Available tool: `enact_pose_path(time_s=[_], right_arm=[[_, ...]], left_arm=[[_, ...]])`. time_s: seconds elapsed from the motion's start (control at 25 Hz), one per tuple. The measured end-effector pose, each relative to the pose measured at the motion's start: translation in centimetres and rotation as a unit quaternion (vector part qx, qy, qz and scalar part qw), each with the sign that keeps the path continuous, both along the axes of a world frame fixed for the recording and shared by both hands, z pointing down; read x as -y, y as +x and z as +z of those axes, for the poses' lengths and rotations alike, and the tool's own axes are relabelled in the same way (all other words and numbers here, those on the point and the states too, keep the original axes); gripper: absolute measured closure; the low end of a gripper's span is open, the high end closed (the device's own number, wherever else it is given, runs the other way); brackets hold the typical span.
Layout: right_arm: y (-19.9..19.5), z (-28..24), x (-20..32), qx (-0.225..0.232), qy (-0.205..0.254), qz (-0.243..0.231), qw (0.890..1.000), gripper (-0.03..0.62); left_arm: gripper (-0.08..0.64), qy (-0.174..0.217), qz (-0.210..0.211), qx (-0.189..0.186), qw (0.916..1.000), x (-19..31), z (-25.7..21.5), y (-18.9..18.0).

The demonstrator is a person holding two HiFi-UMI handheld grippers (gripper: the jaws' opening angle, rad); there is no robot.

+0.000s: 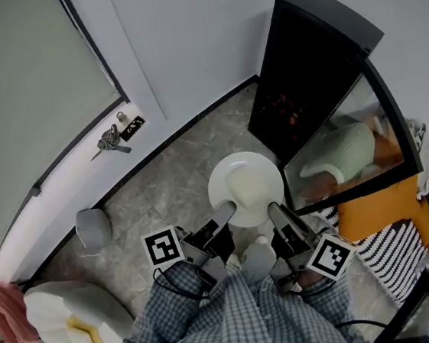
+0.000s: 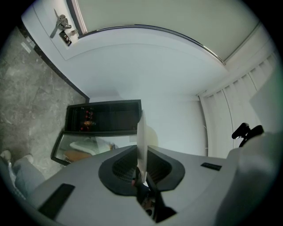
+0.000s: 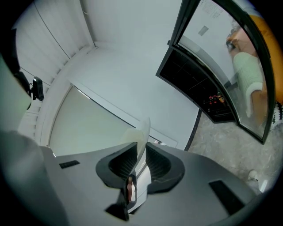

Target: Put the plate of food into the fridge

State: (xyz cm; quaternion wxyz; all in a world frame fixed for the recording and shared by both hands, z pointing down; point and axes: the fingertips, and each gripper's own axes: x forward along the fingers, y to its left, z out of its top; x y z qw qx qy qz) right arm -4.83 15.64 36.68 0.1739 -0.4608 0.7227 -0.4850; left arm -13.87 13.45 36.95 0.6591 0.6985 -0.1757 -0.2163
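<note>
Plate [image 1: 220, 189] of food held before the open fridge [image 1: 305, 56]
The left gripper [image 1: 230, 206] and right gripper [image 1: 273, 210] each had their jaws clamped on the plate's near rim.

A grey marbled stone floor [image 1: 177, 182] meets a plain white wall [image 1: 198, 30] along a dark baseboard [image 1: 194, 123]. At far left, a white door with a pale frosted pane [image 1: 19, 81] carries a metal handle [image 1: 111, 140]. At near right, orange fabric [image 1: 377, 214] lies beside black-and-white striped cloth [image 1: 401, 257].
</note>
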Motion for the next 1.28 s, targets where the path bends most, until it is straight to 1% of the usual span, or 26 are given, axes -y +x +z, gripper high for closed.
enact_pose_path(time_s=[0.28,0.56,0.92,1.08,1.28], right_arm=[[0.3,0.5,0.9,-0.009,-0.007,-0.014,1.000,0.526],[0.9,1.0,3.2,-0.006,-0.013,-0.024,1.000,0.525],[4.6,1.0,7.5,-0.001,-0.017,-0.022,1.000,0.526],[6.6,0.9,9.4,-0.004,-0.019,-0.024,1.000,0.526],[7.8,0.3,11.8,-0.006,-0.015,-0.032,0.999,0.525]], left_arm=[[0.520,-0.012,-0.012,-0.003,0.9999,0.6,0.7,0.2],[0.520,-0.016,-0.017,-0.003,0.9997,2.8,1.2,1.0],[0.520,-0.010,-0.017,0.004,0.9998,7.2,1.2,4.7],[0.520,-0.011,-0.023,0.003,0.9997,9.0,0.8,6.5],[0.520,-0.014,-0.033,0.000,0.9994,11.1,0.3,7.6]])
